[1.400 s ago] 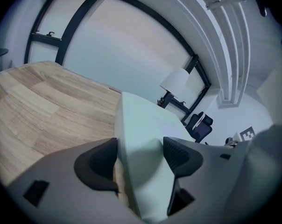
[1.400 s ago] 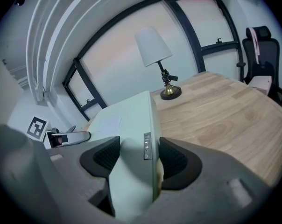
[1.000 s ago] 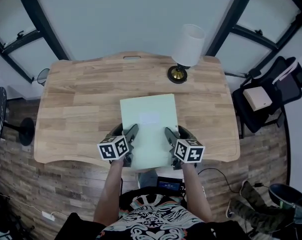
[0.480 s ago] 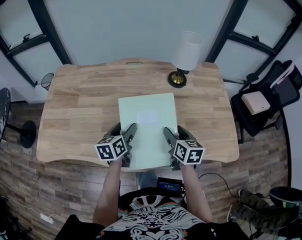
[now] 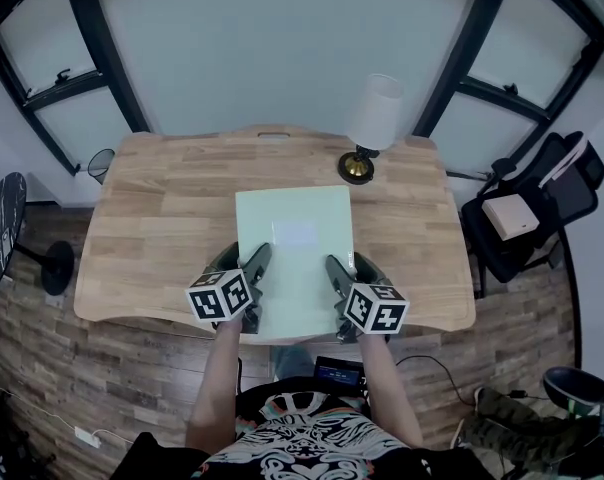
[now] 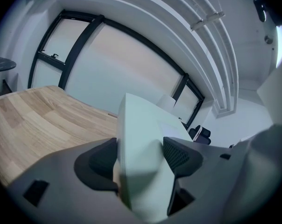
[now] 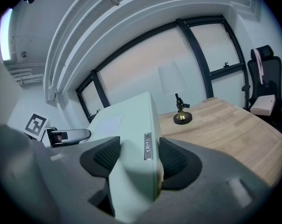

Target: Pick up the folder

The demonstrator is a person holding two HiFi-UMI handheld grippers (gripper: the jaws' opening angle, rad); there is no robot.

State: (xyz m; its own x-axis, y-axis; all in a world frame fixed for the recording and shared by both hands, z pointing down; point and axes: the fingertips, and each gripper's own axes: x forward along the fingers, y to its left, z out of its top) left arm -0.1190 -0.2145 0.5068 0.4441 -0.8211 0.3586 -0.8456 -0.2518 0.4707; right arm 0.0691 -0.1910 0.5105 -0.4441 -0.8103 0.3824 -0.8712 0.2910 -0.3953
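Observation:
The pale green folder (image 5: 294, 253) is held flat above the wooden desk (image 5: 162, 228), a white label near its middle. My left gripper (image 5: 255, 271) is shut on the folder's left near edge, and my right gripper (image 5: 333, 274) is shut on its right near edge. In the left gripper view the folder (image 6: 141, 148) fills the space between the black pads (image 6: 180, 155). The right gripper view shows the folder's (image 7: 131, 139) edge clamped between both pads (image 7: 171, 158), a small metal tag on its spine.
A table lamp (image 5: 370, 123) with a white shade and brass base stands at the desk's far right, also seen as the lamp (image 7: 176, 94). A black chair with a box (image 5: 527, 208) sits right of the desk. A round stool (image 5: 2, 233) stands at the left.
The folder and both grippers have risen slightly and shifted away from the desk's near edge; the view has tilted a little. Both grips are unchanged.

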